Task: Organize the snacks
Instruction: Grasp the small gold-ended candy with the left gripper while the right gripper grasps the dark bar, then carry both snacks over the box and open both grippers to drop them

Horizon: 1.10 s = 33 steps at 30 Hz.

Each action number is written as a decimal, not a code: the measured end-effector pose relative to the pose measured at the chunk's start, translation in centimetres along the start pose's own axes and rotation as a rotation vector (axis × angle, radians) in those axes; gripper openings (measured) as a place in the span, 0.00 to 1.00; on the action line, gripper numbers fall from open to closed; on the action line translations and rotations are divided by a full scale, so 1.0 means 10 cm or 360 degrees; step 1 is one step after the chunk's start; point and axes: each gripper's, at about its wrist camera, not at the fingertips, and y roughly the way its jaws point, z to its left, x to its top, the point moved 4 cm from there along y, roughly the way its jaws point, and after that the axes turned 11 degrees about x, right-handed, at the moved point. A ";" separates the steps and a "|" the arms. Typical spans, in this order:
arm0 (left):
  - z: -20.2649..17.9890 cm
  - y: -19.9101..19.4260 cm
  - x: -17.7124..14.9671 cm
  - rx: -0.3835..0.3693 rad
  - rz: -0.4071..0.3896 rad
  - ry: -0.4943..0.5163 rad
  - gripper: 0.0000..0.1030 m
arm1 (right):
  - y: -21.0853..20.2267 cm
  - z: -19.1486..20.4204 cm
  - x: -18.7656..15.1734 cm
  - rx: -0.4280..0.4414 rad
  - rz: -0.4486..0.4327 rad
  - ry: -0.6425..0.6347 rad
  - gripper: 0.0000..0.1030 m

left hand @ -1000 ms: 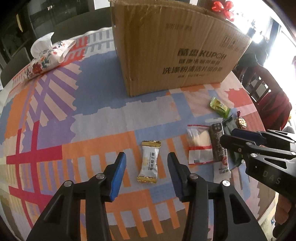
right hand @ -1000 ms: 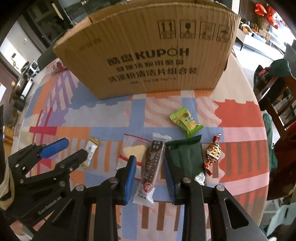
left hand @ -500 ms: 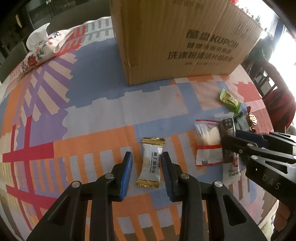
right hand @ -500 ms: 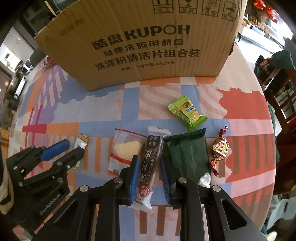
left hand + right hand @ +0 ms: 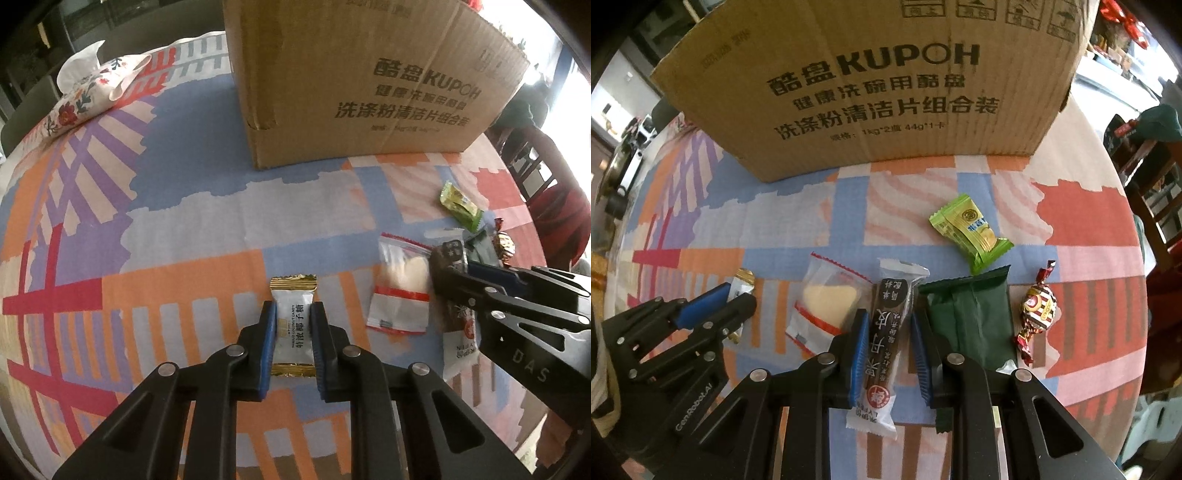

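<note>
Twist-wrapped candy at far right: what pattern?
Red and white stripes with gold, on the candy; clearest in the right wrist view.

The right tongs point(image 5: 888, 338) pinch the brown snack bar point(image 5: 886, 332) between a clear pouch point(image 5: 827, 299) and green packet point(image 5: 971, 321).

Both wrist views look down close along their fingers — sharing the cardboard box point(image 5: 354, 85) point(image 5: 879, 85) behind.
</note>
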 end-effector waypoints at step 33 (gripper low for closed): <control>-0.11 -1.56 0.27 -0.0153 -0.0629 -0.0061 0.19 | -1.56 0.32 0.13 0.0220 -0.0552 -0.0265 0.17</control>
